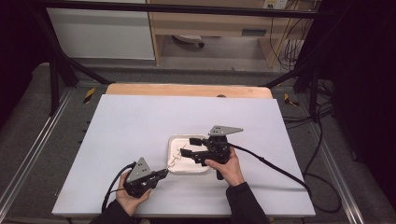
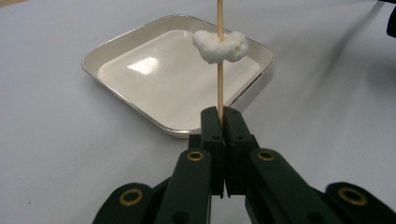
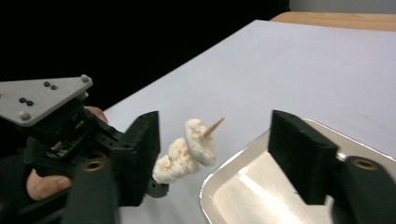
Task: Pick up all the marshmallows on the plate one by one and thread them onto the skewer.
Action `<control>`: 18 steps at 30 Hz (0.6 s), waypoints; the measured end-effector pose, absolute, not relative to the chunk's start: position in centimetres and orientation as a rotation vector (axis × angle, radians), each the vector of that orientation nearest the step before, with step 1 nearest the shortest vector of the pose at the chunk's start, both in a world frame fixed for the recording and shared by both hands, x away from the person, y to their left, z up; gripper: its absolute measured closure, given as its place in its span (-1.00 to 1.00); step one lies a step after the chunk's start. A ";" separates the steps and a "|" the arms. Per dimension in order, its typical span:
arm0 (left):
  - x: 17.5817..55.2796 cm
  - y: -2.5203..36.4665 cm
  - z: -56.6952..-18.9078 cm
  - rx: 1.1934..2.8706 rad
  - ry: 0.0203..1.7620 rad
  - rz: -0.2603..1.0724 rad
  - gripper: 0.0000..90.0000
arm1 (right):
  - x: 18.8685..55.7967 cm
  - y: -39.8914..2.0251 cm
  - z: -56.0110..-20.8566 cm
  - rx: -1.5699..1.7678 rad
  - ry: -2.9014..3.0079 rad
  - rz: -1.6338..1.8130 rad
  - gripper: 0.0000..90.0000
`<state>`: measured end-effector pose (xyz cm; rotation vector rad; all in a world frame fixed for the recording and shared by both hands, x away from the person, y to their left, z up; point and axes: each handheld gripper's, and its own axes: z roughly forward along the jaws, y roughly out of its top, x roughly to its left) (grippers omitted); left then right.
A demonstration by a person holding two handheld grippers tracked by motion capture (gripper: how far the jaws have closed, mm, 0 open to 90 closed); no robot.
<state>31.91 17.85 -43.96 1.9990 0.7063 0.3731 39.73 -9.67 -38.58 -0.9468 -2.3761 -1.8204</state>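
Observation:
My left gripper [image 2: 221, 114] is shut on the lower end of a thin wooden skewer [image 2: 219, 88]. White puffy pieces [image 2: 219, 46] are threaded on the skewer, which points over the white square tray [image 2: 159, 79]. In the right gripper view the pieces [image 3: 198, 142] sit stacked just below the skewer's bare tip [image 3: 215, 125]. My right gripper [image 3: 222, 144] is open, with one jaw on each side of the stacked pieces and neither pad touching them. In the high view the left gripper [image 1: 164, 173] is at the tray's near left corner. The right gripper [image 1: 187, 145] reaches over the tray [image 1: 173, 140] from the right.
The tray holds nothing but its glossy bottom [image 3: 243, 186]. It rests near the middle of a white table sheet [image 1: 140, 121], with a wooden edge [image 1: 187, 89] at the far side. Black cables [image 1: 275, 165] trail off to the right.

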 end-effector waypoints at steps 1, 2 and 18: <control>31.9 17.8 -44.0 2.000 0.708 0.373 0.97 | 39.7 -9.8 -38.5 -0.949 -2.402 -1.811 -0.40; 31.9 17.9 -44.0 1.999 0.710 0.372 0.97 | 39.7 -9.9 -38.4 -0.953 -2.432 -1.799 -0.46; 31.9 18.1 -43.6 1.987 0.739 0.358 0.97 | 39.8 -14.3 -40.3 -1.077 -2.610 -1.658 -0.93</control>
